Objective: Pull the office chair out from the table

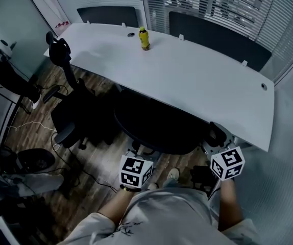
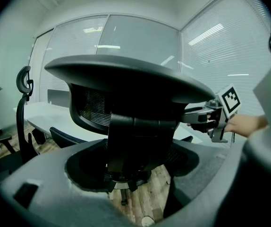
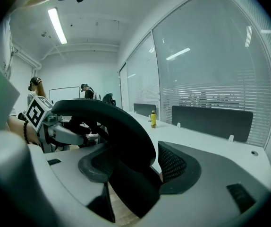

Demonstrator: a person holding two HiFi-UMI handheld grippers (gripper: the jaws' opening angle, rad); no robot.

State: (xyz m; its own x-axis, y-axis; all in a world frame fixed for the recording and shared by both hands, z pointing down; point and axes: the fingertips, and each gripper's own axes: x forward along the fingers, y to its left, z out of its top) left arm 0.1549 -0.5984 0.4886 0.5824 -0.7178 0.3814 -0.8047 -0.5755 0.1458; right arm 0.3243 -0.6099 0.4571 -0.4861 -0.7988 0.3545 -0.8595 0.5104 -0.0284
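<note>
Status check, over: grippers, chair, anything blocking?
Right gripper open, rim of the office chair between its fingers. Left gripper around its back, grip unclear. Chair tucked at the table, not pulled yet. Second chair close on its left.

I see a black office chair (image 1: pixel 156 129) at the near long edge of a white table (image 1: pixel 197 75), its back turned toward me. From the head view it reads as a broad, dark, rounded shape, and its far part passes under the tabletop edge. The left gripper view shows a curved top rim, a mesh backrest and a thick central spine. Below these, a star base stands on wood-plank flooring. The chair stands upright. The table is long and smooth with a gently curved outline, and it stretches away behind the chair.
</note>
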